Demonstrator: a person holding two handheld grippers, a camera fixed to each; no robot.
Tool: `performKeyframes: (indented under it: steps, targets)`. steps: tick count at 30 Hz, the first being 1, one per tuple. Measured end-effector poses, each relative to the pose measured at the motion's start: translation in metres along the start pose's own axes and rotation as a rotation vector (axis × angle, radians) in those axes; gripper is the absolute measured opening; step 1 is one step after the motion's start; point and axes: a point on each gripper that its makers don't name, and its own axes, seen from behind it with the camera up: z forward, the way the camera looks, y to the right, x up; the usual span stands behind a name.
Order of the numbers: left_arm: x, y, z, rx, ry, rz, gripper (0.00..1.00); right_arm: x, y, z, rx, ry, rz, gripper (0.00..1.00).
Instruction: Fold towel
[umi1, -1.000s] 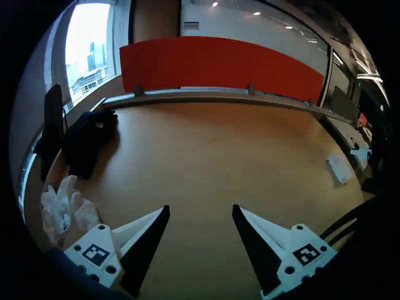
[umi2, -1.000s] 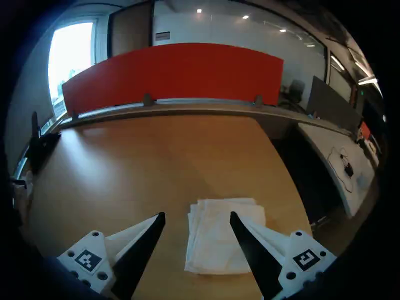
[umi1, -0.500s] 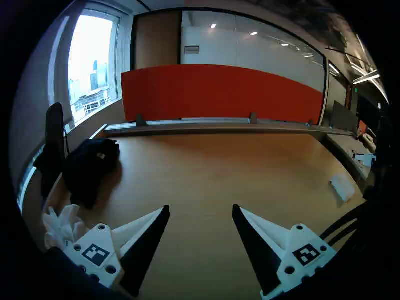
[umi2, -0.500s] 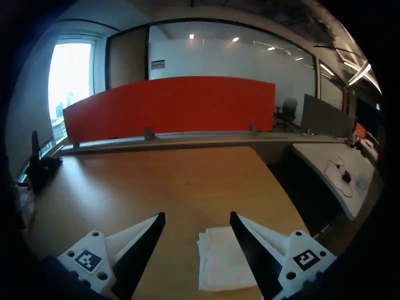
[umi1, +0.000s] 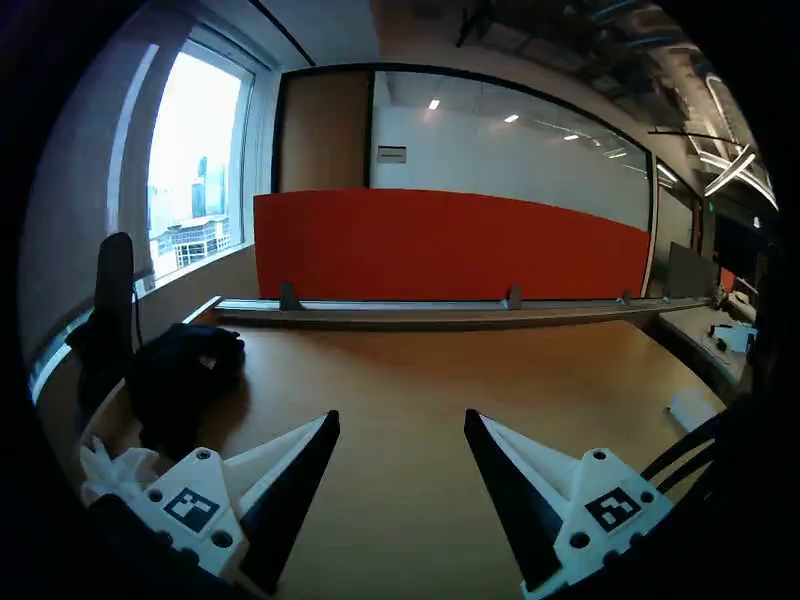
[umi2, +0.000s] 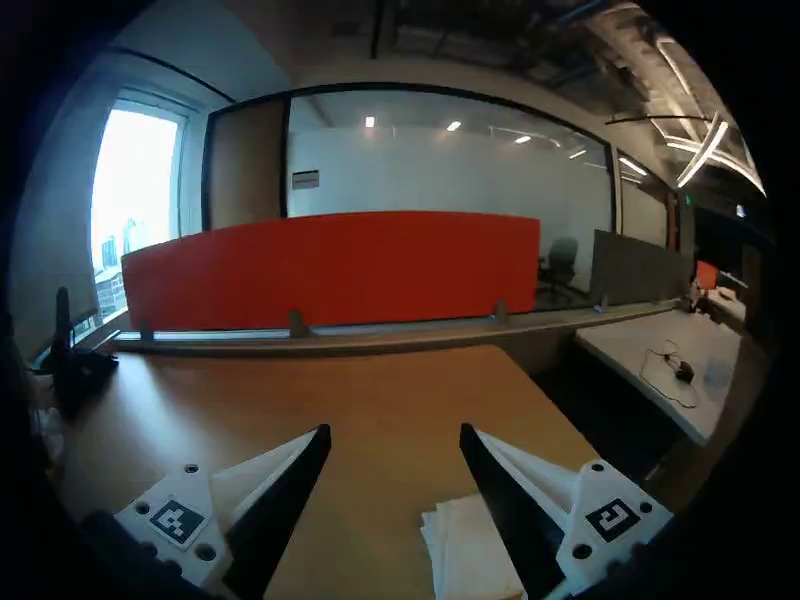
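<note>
- Left gripper (umi1: 400, 414), in the left gripper view, is spread wide, with its two white, black-edged fingers well apart. Bare wood shows in the gap and nothing is held.
- It points across a wooden table (umi1: 430, 370) toward a red partition (umi1: 450, 245) at the far edge.
- On the picture's left a dark bundle (umi1: 180, 378) lies on the table. A crumpled white thing (umi1: 108, 468) sits just beside the finger on that side.
- Near the table's right edge, well apart from the fingers, lies a small pale bundle (umi1: 690, 405). It is too small to tell whether this is the towel.
- A bright window (umi1: 195, 200) stands at the left.
- Right gripper (umi2: 393, 430), in the right gripper view, is also wide open. Nothing is between its fingertips and neither finger presses on anything.
- The towel (umi2: 460, 545) is white and folded into a flat stack, with several layers showing as stepped edges along its left side.
- It lies flat on the wooden table (umi2: 330, 400), very low in the picture. It sits below the gap, toward the picture's right side.
- The finger on the picture's right covers part of it. Whether that finger touches the cloth cannot be told.
- Beyond it, the same red partition (umi2: 330, 265) closes the table's far edge.
- A pale neighbouring desk (umi2: 650, 355) stands to the right, across a dark gap.
</note>
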Motion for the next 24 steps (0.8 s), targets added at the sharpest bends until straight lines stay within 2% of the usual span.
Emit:
performKeyframes:
  steps: [6,12,20,24]
  targets:
    - [0.006,0.002,0.004,-0.016,0.024,0.008,0.93,0.016,-0.027,-0.006,0.009,0.056,-0.001,1.00]
    - [0.018,0.001,0.006,-0.027,0.066,0.007,0.93,0.026,-0.063,-0.009,0.037,0.114,-0.035,1.00]
    - [0.029,-0.001,0.005,-0.033,0.116,0.002,0.93,0.026,-0.115,-0.009,0.085,0.144,-0.053,1.00]
    - [0.030,-0.004,0.005,-0.025,0.136,0.002,0.93,0.025,-0.127,-0.007,0.088,0.149,-0.058,1.00]
